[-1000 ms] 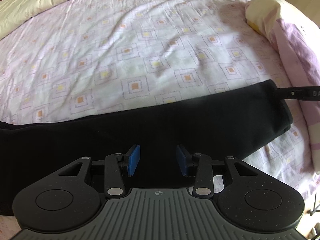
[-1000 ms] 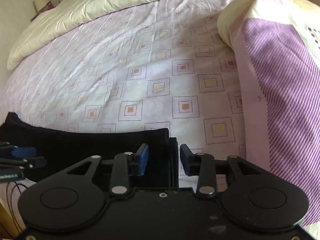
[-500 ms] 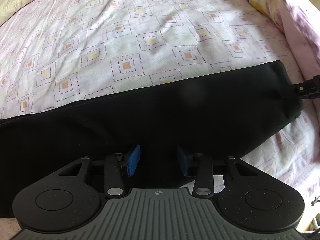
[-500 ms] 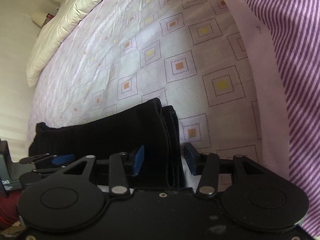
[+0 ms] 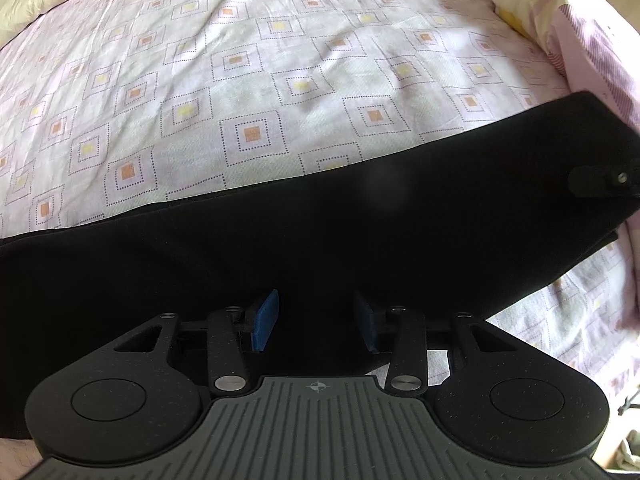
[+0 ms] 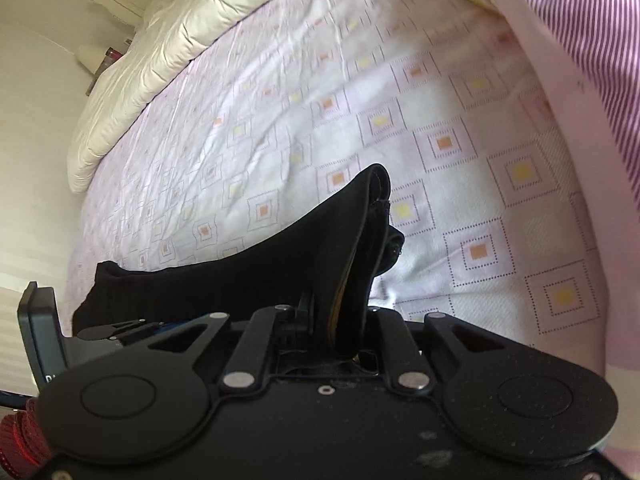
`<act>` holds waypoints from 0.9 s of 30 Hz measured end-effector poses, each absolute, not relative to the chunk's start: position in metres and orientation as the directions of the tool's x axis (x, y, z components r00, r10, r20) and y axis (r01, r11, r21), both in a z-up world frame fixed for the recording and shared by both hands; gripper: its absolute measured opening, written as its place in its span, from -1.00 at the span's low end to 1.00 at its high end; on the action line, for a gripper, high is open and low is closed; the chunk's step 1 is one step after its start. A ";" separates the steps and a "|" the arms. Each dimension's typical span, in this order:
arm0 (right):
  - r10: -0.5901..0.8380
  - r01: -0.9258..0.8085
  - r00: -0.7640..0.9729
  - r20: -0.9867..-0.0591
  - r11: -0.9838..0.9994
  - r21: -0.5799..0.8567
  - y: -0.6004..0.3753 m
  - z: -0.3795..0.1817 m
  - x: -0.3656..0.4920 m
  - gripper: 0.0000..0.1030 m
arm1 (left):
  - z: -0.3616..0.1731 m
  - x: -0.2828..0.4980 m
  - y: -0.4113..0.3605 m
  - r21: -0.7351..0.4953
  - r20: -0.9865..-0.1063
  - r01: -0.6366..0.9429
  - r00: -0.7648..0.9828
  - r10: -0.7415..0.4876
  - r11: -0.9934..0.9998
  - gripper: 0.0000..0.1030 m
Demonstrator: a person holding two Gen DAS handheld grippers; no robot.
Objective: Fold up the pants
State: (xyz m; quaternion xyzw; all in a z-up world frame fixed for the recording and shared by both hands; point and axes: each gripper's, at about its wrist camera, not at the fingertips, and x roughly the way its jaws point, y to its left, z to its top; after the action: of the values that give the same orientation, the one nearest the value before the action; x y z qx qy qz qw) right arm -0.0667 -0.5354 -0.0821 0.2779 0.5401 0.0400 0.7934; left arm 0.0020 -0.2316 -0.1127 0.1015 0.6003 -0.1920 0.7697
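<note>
Black pants lie stretched in a long band across the patterned bed sheet. My left gripper is open, its blue pads just above the near edge of the pants' middle. My right gripper is shut on the right end of the pants and lifts that end off the sheet; its pads are hidden by the cloth. The right gripper's tip also shows at the far right of the left wrist view, on the pants' end.
A cream duvet lies bunched along the far side of the bed. A purple striped pillow sits at the right, close to the pants' end. A white wall and bedside items stand at the far left.
My right gripper has closed on the pants' right end and raised it off the sheet, tilting as it went. My left gripper stayed open over the pants' middle.
</note>
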 end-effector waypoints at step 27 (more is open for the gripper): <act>0.296 -0.071 0.367 -0.882 0.954 0.291 -0.211 -0.050 -0.014 -0.72 | -0.056 0.013 0.017 -0.130 -0.927 0.198 0.324 -0.190 0.972 -0.34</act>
State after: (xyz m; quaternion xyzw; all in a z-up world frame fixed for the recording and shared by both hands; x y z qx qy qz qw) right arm -0.0145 -0.2107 -0.0504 0.1021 0.5514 0.1120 0.8204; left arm 0.0126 0.0170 -0.0560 0.0037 0.5689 -0.1192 0.8137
